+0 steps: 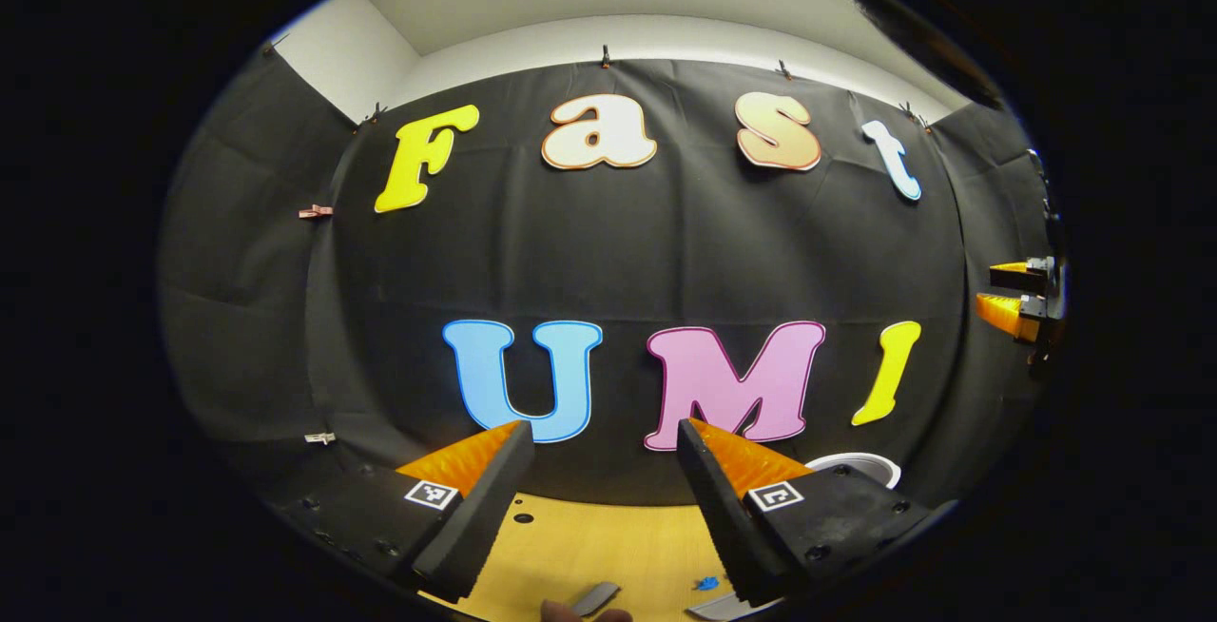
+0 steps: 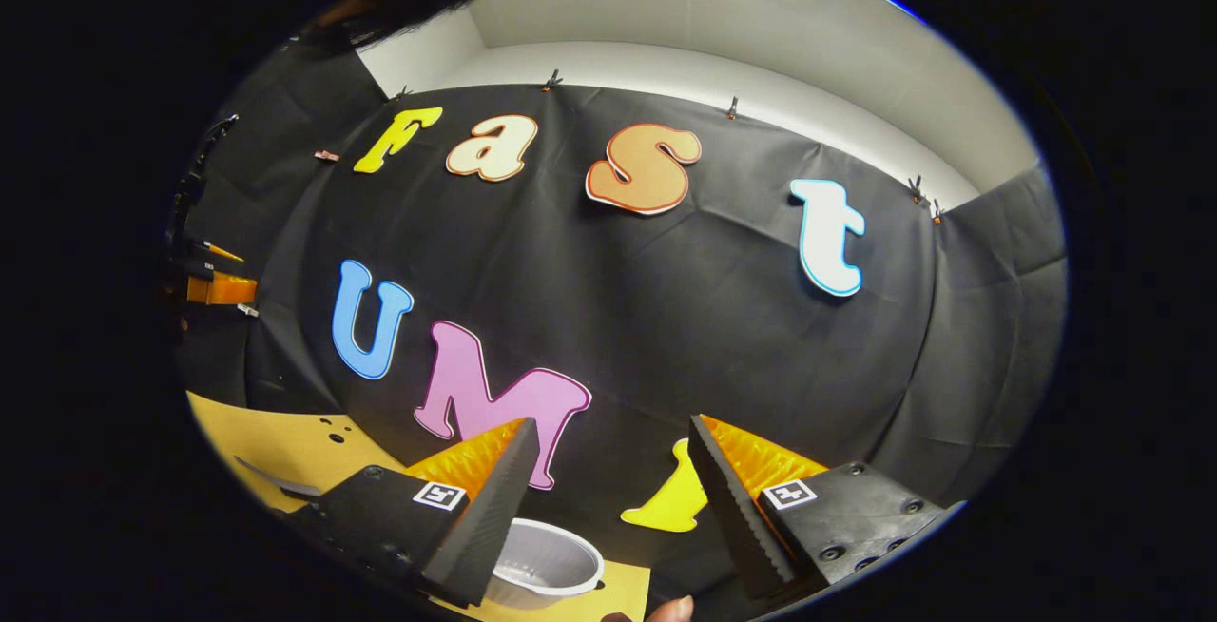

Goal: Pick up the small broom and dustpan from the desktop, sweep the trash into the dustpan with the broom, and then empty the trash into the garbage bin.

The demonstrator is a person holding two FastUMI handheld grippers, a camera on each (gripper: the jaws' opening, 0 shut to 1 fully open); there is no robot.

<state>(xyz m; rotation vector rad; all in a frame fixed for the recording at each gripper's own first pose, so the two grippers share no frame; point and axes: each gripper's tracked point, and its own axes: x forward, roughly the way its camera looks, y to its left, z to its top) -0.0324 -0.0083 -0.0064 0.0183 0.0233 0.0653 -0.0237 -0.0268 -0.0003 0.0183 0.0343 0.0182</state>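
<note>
— What do we see under the left gripper (image 1: 601, 439)?
— Its jaws stand apart, empty. Below them on the worktop (image 1: 608, 546) lie a grey strip (image 1: 596, 597) and a blue scrap (image 1: 705, 584); right of it, the white bin (image 1: 860, 463).
— And our right gripper (image 2: 613, 441)?
— Open too, holding nothing, the bin (image 2: 547, 560) just beneath its left finger; we see nothing inside.
</note>
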